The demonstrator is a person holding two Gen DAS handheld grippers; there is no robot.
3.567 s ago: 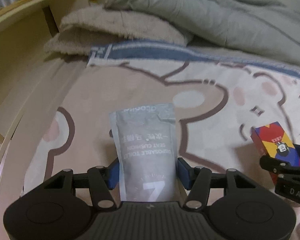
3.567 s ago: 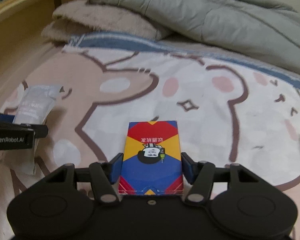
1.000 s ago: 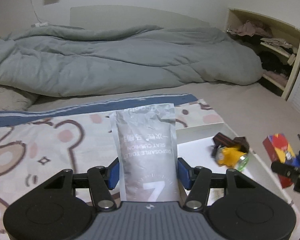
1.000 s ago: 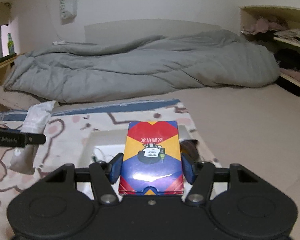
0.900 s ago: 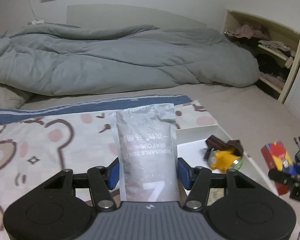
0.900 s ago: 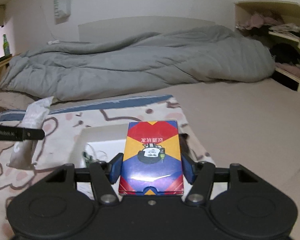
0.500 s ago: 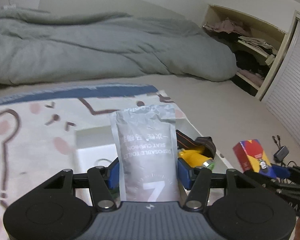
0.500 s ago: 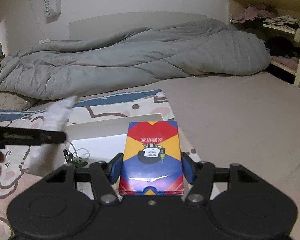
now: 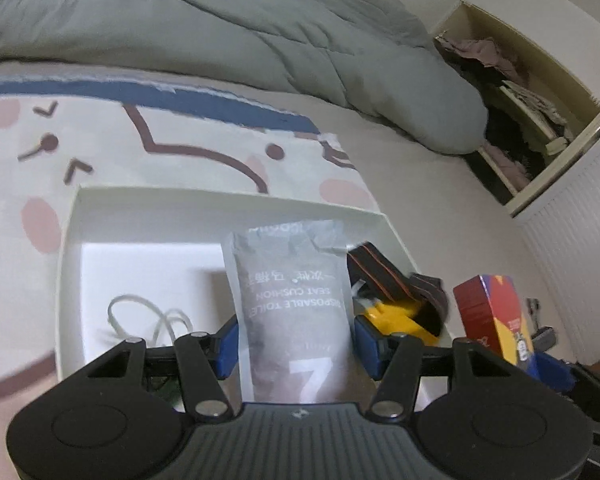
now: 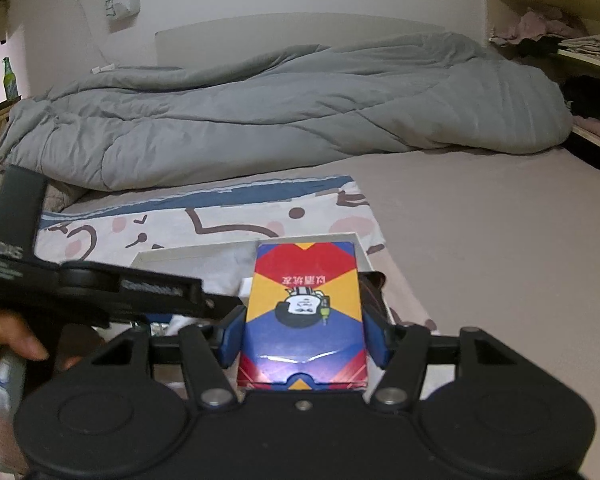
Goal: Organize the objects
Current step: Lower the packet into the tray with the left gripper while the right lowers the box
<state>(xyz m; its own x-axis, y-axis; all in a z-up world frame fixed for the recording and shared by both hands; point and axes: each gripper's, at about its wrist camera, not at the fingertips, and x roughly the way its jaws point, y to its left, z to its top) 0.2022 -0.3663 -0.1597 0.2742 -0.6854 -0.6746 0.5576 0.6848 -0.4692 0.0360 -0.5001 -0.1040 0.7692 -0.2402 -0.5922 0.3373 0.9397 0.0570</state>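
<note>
Presumably for dropping in, the left gripper clasps a grey seat-cushion packet over the white box, while at 3 o'clock the right gripper clamps a card box.

Between the blue pads of the left claw sits a matt grey pouch of crinkled, soft-looking film. Beneath and ahead of it lies a smooth white tray that looks like card or plastic. The right claw, matt black plastic, holds a glossy printed cardboard box that catches light. Ahead of both, a printed cloth blanket and a soft, puffy grey quilt.
</note>
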